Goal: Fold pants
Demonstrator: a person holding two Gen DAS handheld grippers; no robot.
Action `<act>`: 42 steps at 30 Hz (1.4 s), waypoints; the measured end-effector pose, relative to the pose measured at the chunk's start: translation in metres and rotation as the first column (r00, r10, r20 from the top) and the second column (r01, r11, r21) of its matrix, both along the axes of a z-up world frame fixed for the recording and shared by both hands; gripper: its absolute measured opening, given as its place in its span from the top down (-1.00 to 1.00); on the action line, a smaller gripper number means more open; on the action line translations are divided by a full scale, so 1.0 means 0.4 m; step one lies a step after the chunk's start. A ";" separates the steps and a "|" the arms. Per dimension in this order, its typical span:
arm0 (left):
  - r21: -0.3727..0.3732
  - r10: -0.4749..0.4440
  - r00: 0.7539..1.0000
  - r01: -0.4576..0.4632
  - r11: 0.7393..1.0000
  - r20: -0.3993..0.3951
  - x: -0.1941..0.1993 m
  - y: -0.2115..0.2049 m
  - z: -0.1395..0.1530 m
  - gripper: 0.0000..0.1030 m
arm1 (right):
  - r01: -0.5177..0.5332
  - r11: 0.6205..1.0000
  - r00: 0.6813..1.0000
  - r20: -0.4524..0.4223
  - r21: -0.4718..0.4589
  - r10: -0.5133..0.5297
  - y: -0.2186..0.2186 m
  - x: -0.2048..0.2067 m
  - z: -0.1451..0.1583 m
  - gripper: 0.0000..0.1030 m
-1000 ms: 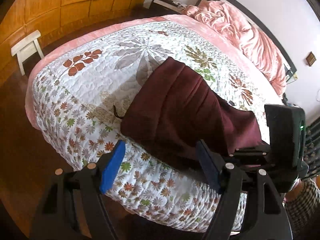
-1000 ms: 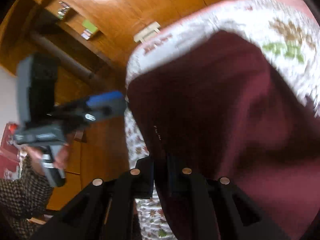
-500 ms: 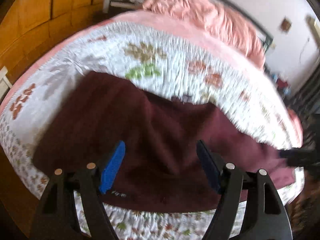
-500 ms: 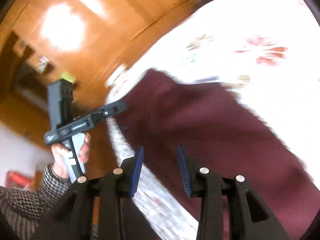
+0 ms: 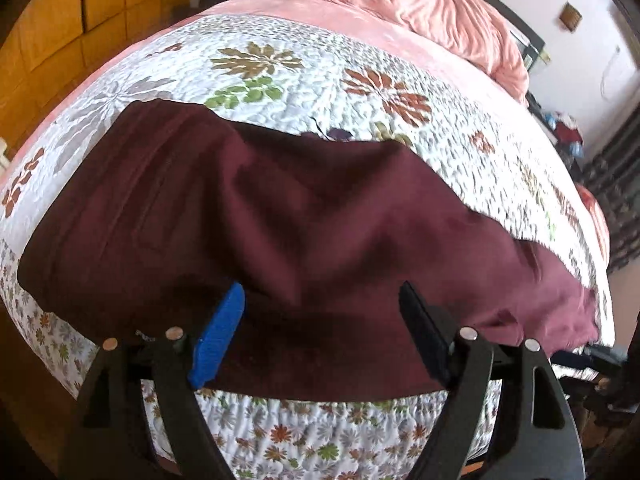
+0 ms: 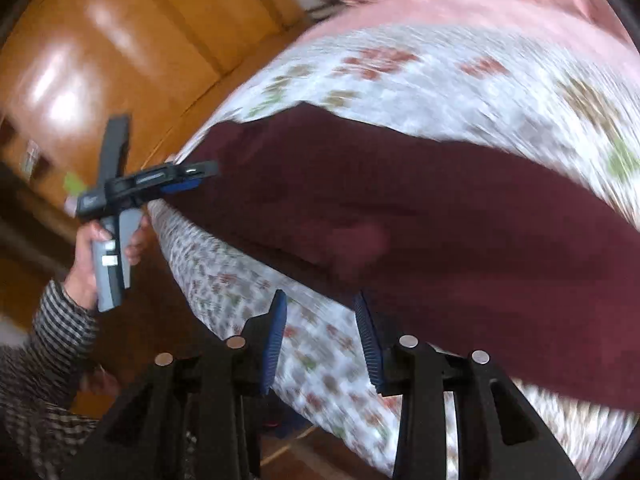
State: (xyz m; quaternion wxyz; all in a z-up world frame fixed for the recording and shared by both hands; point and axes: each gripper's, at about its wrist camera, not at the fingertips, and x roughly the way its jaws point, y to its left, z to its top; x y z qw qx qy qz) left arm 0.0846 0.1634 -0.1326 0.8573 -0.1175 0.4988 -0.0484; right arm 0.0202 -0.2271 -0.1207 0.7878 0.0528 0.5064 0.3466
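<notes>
Dark maroon pants (image 5: 300, 208) lie stretched sideways along the near edge of the floral quilt (image 5: 320, 60). My left gripper (image 5: 320, 324) hovers over their near hem. Its jaws are opening, the blue pads (image 5: 218, 336) stand wide apart, and the cloth lies below them, unpinched. In the right wrist view the pants (image 6: 400, 200) run from upper left to lower right. My right gripper (image 6: 320, 340) is open over the quilt's hanging side (image 6: 224, 280), with the pants' edge just beside its right finger and nothing between the pads. The left gripper (image 6: 172, 184) shows there at the pants' left end.
A crumpled pink blanket (image 5: 420, 4) lies at the head of the bed. Wooden wardrobe doors (image 6: 100, 60) stand beyond the bed's left side. A hand (image 6: 88, 264) in a checked sleeve (image 6: 56, 328) holds the left gripper. The bed's front edge drops to a wooden floor.
My right gripper was shut on the pants' fabric; it has let go, opened and swung away along the bed's edge. The left gripper moved over the pants, which now lie spread out.
</notes>
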 end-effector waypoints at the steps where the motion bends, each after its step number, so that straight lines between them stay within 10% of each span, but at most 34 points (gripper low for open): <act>1: 0.009 -0.001 1.000 0.001 1.000 -0.011 -0.004 0.001 -0.008 -0.54 | -0.022 1.000 1.000 0.010 0.004 0.022 0.037 -0.003 0.006 0.28; 13: -0.067 0.028 0.998 -0.032 0.997 -0.059 -0.011 0.066 -0.046 -0.66 | -0.176 0.950 0.977 0.068 -0.258 0.200 0.241 0.076 -0.112 0.26; 17: -0.043 0.024 0.998 -0.026 0.999 -0.056 -0.005 0.058 -0.051 -0.70 | -0.179 0.932 0.973 0.085 -0.315 0.216 0.235 0.085 -0.112 0.90; 27: -0.148 0.057 0.998 -0.052 0.988 0.029 -0.011 0.024 0.021 -0.70 | -0.275 0.938 0.957 0.034 -0.213 0.288 0.182 -0.002 -0.085 0.92; 37: 0.198 -0.152 0.987 0.159 0.967 -0.052 0.035 -0.195 -0.090 -0.70 | -0.089 0.995 0.996 -0.012 -0.050 0.089 0.035 0.023 -0.060 0.62; 42: 0.010 -0.167 0.986 0.167 0.986 -0.022 0.021 -0.244 -0.029 -0.70 | 0.211 0.977 0.977 -0.008 -0.038 -0.211 -0.291 -0.004 -0.002 0.56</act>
